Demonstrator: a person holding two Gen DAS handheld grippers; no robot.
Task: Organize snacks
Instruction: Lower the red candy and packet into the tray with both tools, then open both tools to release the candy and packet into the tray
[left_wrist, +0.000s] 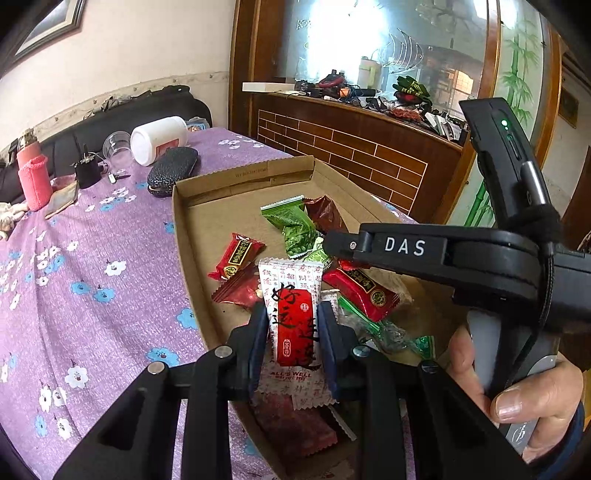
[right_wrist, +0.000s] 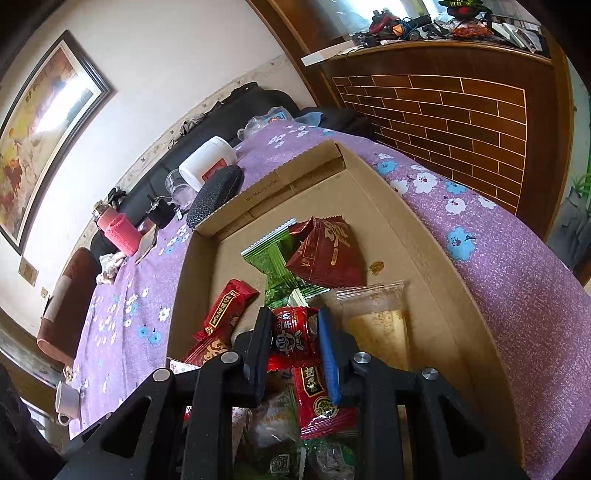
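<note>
Left claw (left_wrist: 293, 325): clamping a white-and-red sachet (left_wrist: 291, 314), holding it over the near end of the cardboard tray (left_wrist: 207, 206).
Right claw (right_wrist: 293, 347): pinching a small red packet (right_wrist: 291, 334) above the heap of snacks (right_wrist: 314, 406).
Counter (left_wrist: 92, 277): carrying the tray toward its right edge.
Risk: gripping slick wrappers by thin edges, likely slipping back into the pile; claws working just beside each other, possibly colliding.

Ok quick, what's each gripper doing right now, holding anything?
Left gripper: closed on the white and red snack packet.
Right gripper: closed on a small red candy packet over the cardboard box.
</note>
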